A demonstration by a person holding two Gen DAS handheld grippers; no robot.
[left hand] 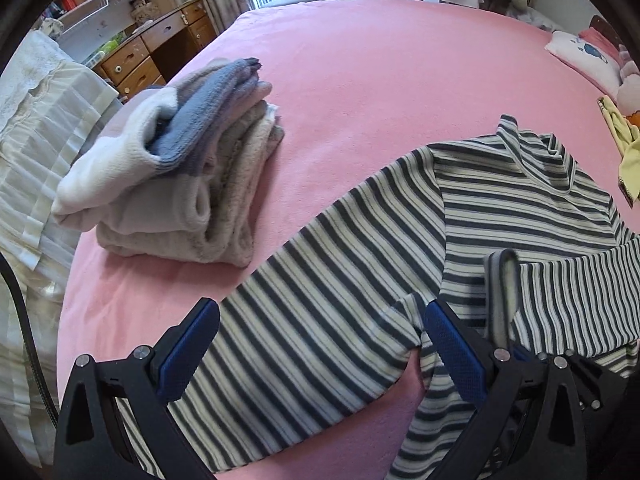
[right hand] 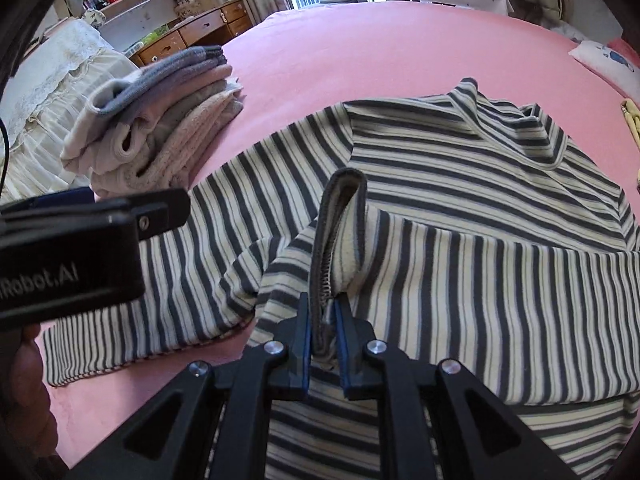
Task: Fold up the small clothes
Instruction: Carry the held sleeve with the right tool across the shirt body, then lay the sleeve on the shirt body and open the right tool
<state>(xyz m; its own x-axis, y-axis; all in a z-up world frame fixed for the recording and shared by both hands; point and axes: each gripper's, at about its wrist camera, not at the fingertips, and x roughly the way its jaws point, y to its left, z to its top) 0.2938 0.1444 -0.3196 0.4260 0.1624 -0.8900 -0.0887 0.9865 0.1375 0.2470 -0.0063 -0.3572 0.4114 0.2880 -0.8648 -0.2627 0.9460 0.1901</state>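
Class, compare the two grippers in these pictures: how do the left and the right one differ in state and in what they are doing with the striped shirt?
The left gripper is open, its blue pads wide apart over the shirt's sleeve; the right gripper is shut on the striped shirt. The left holds nothing, while the right pinches a sleeve cuff that stands up from its jaws. Both are black with blue pads and hang over the pink bed.

Grey-and-cream striped shirt (right hand: 460, 168) (pink bedsheet (right hand: 380, 48) beneath).
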